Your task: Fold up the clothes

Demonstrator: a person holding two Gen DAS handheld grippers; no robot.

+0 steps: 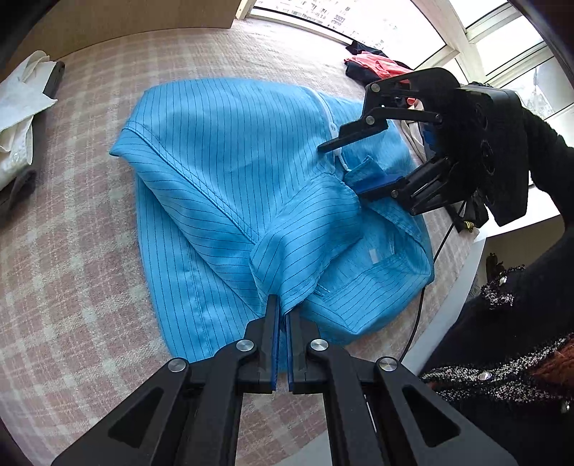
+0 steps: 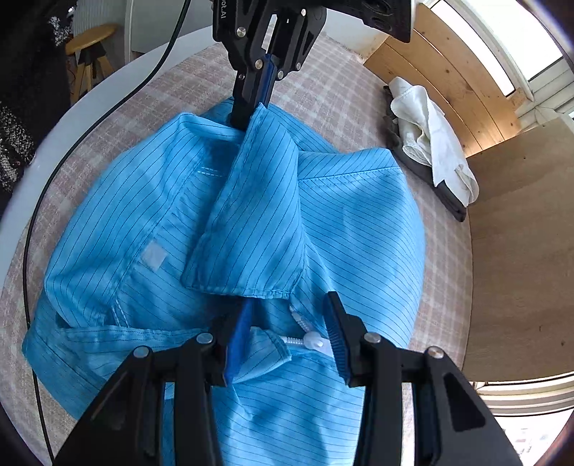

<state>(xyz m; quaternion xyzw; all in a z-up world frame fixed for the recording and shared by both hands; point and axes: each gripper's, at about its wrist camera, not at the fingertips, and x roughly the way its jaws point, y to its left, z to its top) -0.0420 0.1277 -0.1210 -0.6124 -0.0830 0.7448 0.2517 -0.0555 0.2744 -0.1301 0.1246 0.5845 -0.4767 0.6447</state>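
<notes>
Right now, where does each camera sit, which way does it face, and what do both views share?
Left wrist: on the left gripper, looking down its shut fingers pinching the blue striped garment; the right gripper and a dark sleeve show opposite.
Right wrist: on the right gripper, fingers apart over the white zipper, facing the left gripper.
Shared: the garment, plaid cover, white cloth.

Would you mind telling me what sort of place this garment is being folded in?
Probably a room in a home, perhaps a bedroom. The blue striped garment lies on a checked pink cover like bedding, large windows run along one side, and a wooden stool stands nearby.
</notes>
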